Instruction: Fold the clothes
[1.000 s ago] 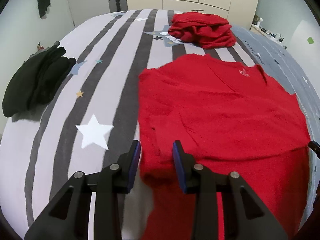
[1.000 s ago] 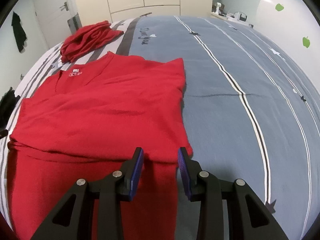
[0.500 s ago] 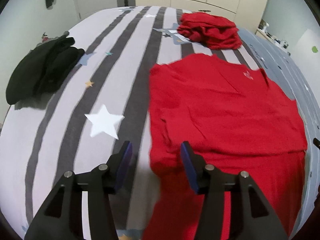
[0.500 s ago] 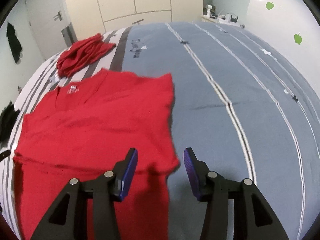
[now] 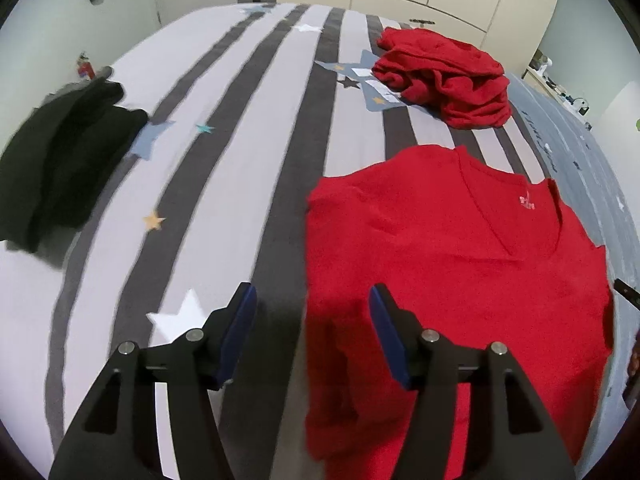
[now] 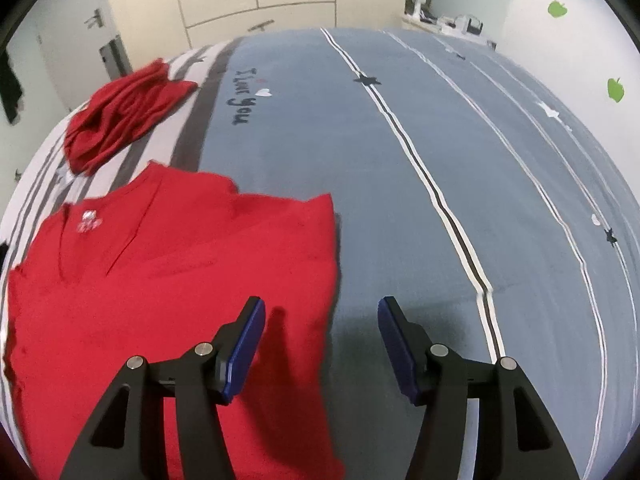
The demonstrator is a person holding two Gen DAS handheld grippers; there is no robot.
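Bed (image 5: 248, 128) first: striped grey/white on the left half, blue w/ thin lines on the right half (image 6: 460, 160). It carries everything.

Red V-neck top (image 5: 452, 264) lies flat, neck away from the cams, straddling the stripe/blue border. In the right wrist view the same top (image 6: 160, 280) looks squared off, side edges straight, no sleeves sticking out, so I'd judge the sides are already folded in. The lower part runs toward the cams, prob. not yet folded up lengthwise. Roughly mid-fold on this piece.

Crumpled red heap (image 5: 444, 76) near the head of the bed, well apart from the flat top; looks unfolded, likely next. Black pile (image 5: 64, 152) at the far left edge; can't tell if folded or not.

Left gripper (image 5: 312, 320): jaws wide apart, holding nothing, hovering over the top's left edge. Right gripper (image 6: 322, 330): jaws wide apart too, empty, over the top's right edge.

Left to do, as I judge it: bottom-to-neck fold, then the heap.
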